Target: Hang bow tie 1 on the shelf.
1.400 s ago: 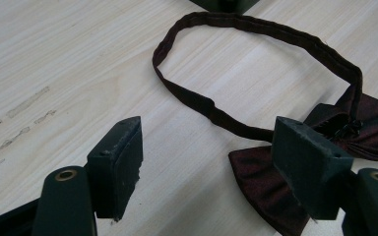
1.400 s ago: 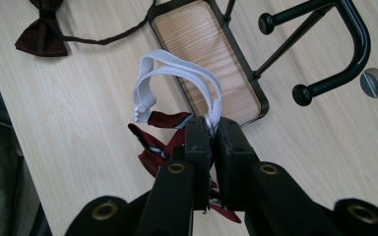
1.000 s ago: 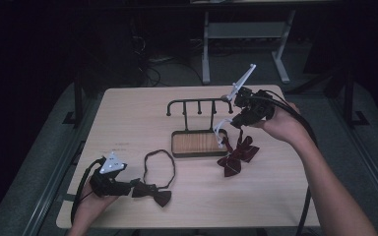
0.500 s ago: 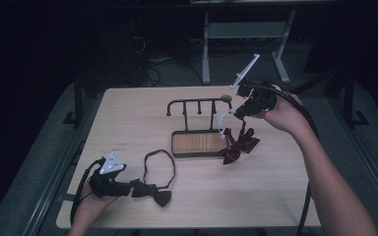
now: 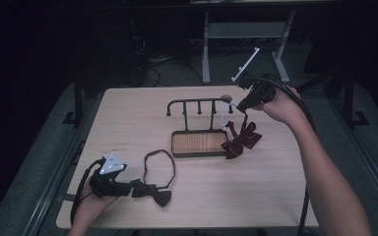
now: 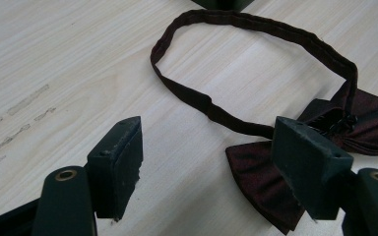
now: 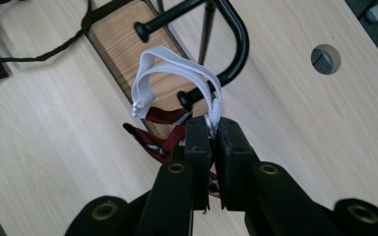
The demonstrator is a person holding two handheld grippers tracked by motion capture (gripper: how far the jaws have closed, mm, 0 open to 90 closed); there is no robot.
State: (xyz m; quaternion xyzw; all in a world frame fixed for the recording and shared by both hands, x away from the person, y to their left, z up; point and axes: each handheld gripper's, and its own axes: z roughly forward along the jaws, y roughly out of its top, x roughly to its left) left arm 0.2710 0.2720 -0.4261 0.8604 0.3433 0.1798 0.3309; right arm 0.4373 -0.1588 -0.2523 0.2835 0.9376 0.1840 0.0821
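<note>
A dark maroon bow tie (image 5: 153,193) with a looped neck strap (image 5: 160,166) lies at the table's front left. My left gripper (image 5: 128,188) rests beside it, open; in the left gripper view the bow tie (image 6: 359,130) lies by the right jaw of the gripper (image 6: 209,135). My right gripper (image 5: 240,104) hovers at the right end of a black hook rack (image 5: 197,102) with a wooden base (image 5: 199,143). It is shut on the white elastic strap (image 7: 177,73) of a red patterned bow tie (image 5: 241,140) that dangles below. The strap loop hangs near a rack peg (image 7: 184,98).
The light wooden table (image 5: 275,196) has a round cable hole (image 7: 326,59) behind the rack. A metal stand (image 5: 246,29) sits on the dark floor beyond the table. Cables trail from both grippers along the forearms.
My right gripper has lifted the red bow tie off the table and carried it up toward the rack's right end. The left gripper has stayed put.
</note>
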